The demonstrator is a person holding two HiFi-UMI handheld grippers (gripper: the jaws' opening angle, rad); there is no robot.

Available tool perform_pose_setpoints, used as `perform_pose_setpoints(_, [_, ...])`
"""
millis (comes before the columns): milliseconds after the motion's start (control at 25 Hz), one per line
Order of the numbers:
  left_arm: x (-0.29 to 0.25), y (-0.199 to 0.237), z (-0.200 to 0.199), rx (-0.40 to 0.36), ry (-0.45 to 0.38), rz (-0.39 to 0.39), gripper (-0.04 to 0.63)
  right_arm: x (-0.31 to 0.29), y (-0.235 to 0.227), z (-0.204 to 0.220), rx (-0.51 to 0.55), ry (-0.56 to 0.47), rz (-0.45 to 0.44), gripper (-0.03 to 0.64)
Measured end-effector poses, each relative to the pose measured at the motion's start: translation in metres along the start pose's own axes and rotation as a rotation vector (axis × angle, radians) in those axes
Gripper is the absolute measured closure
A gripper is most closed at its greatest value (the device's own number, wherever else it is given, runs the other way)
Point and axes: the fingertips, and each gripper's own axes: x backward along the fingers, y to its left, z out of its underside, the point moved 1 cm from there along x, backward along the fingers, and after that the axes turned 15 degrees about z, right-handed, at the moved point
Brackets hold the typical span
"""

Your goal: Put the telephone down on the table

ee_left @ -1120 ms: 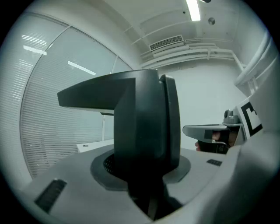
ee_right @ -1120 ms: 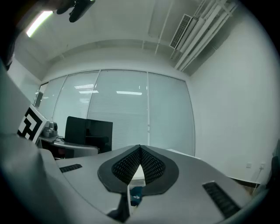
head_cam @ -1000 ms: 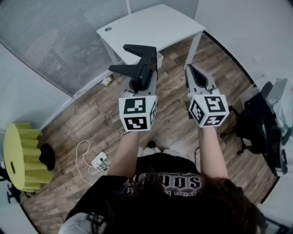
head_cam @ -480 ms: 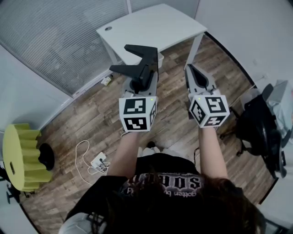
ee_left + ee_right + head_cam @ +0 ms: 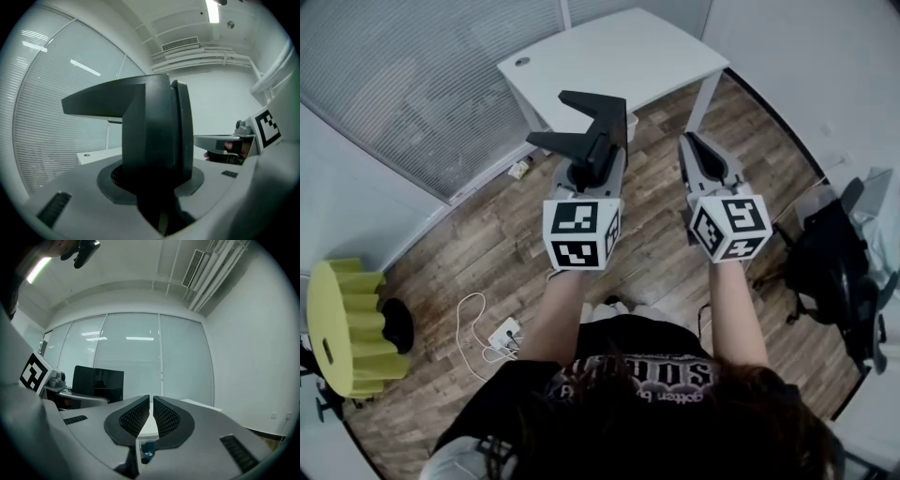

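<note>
Since a moment ago we're drifting forward a little: the telephone (image 5: 589, 139) and both grippers are sitting a touch nearer the white table (image 5: 619, 52). The telephone, a black angled handset, is riding in the air above the wooden floor (image 5: 487, 244). From the head view its far end is overlapping the table's near edge, and it isn't resting on anything yet. We're clamping it in the left gripper (image 5: 594, 169), jaws partway apart and pressing on its thick body, so it's standing proud of them, ready, we judge, to be lowered flat. The right gripper (image 5: 690, 142) is travelling alongside, jaws almost together on nothing, staying out of the way.
</note>
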Motion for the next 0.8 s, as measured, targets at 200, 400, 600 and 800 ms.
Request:
perform_pose_setpoints(200, [-0.01, 0.013, -0.005, 0.005, -0.005, 0.032, 0.437, -0.014, 0.01, 0.0, -0.001, -0.005, -0.062, 0.584])
perform_pose_setpoints(400, [-0.018, 0.025, -0.006, 0.009, -0.003, 0.059, 0.437, -0.029, 0.014, 0.002, -0.004, -0.005, -0.059, 0.584])
perform_pose_setpoints(600, [-0.023, 0.038, -0.008, 0.011, -0.001, 0.078, 0.437, -0.042, 0.017, 0.002, -0.008, -0.004, -0.032, 0.584])
perform_pose_setpoints(800, [-0.028, 0.047, -0.006, 0.021, 0.003, 0.091, 0.437, -0.051, 0.02, 0.005, -0.015, -0.002, -0.021, 0.586])
